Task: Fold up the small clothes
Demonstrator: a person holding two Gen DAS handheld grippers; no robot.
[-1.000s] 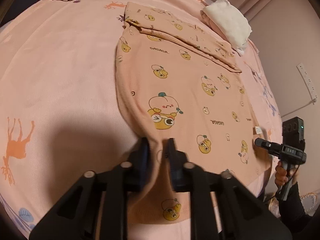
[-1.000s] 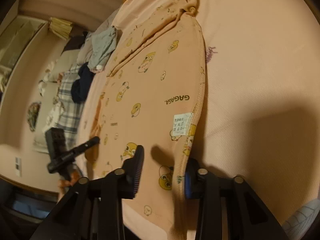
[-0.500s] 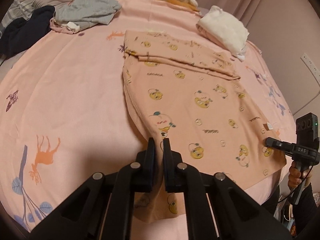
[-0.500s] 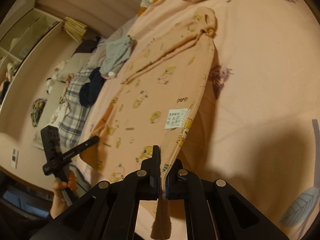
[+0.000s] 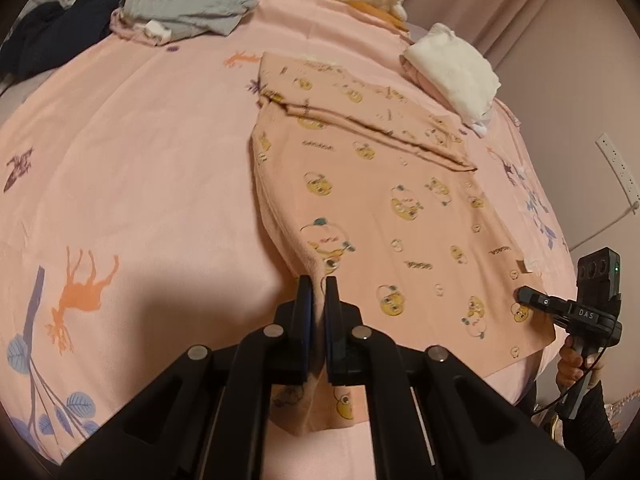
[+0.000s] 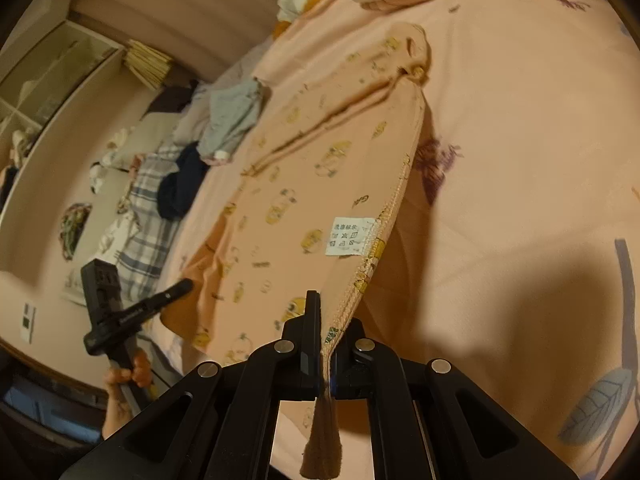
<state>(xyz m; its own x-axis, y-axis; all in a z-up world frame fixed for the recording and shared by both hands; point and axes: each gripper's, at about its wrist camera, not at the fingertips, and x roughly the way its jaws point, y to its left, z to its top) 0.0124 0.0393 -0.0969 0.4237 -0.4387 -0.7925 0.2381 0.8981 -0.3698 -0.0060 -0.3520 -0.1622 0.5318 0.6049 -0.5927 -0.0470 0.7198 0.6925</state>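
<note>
The peach shirt (image 5: 400,200), printed "GAGAGA" as far as I can read it, lies on the pink bedsheet (image 5: 140,160). The left gripper (image 5: 314,300) and the "DAS"-marked right gripper (image 6: 326,328) each pinch its near hem; a white care label (image 6: 350,236) shows.

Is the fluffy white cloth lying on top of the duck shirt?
No, the white cloth sits on the pink bedsheet beside the duck shirt's far corner.

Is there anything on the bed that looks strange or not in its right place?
Nothing looks damaged or spilled. The peach cartoon-print garment lies spread on the pink bedsheet, both near corners pinched by the left gripper and the right gripper. Its white care label faces up, so it may be inside out.
</note>
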